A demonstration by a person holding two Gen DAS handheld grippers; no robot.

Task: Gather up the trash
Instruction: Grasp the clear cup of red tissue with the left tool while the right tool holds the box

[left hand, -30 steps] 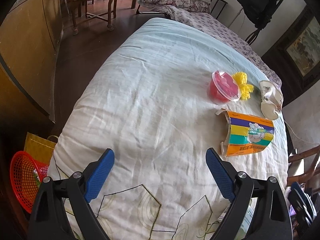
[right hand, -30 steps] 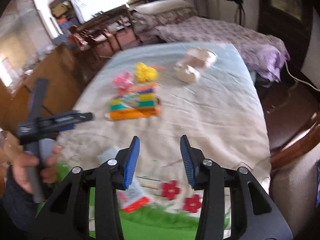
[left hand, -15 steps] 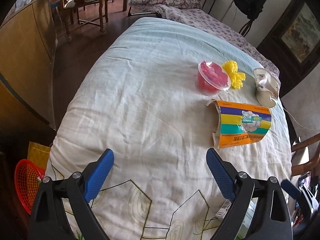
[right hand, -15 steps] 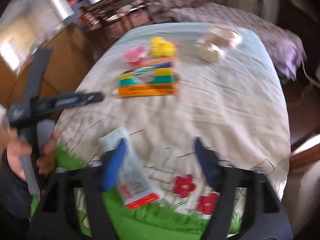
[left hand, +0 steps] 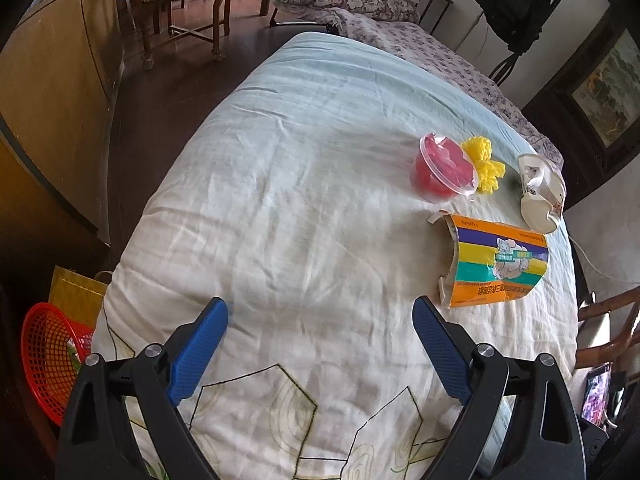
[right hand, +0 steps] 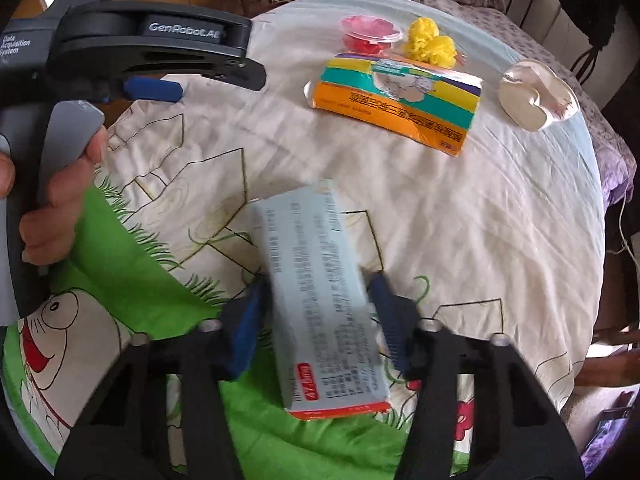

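Note:
Trash lies on a sheet-covered table [left hand: 280, 200]. A pale blue carton [right hand: 320, 304] lies flat between the open blue fingers of my right gripper [right hand: 318, 320], one finger on each side, not clamped. A striped orange, green and yellow wrapper [left hand: 496, 264] [right hand: 396, 100], a lidded plastic cup with red contents [left hand: 442, 168] [right hand: 370, 36], yellow crumpled pieces [left hand: 482, 160] [right hand: 428, 42] and a crushed white cup [left hand: 540, 192] [right hand: 536, 98] lie further off. My left gripper [left hand: 320, 344] is open and empty over the near cloth. It also shows in the right wrist view [right hand: 152, 88].
A red mesh basket [left hand: 48, 356] stands on the floor at the table's left, next to a yellow bag [left hand: 76, 292]. A wooden cabinet [left hand: 56, 92] lines the left. Chairs [left hand: 188, 4] and a bed [left hand: 420, 36] are behind the table. A wooden chair [left hand: 608, 320] stands at the right.
My right gripper has opened wider and moved forward and down, so the pale blue carton now lies between its fingers. My left gripper has drifted slightly, staying open.

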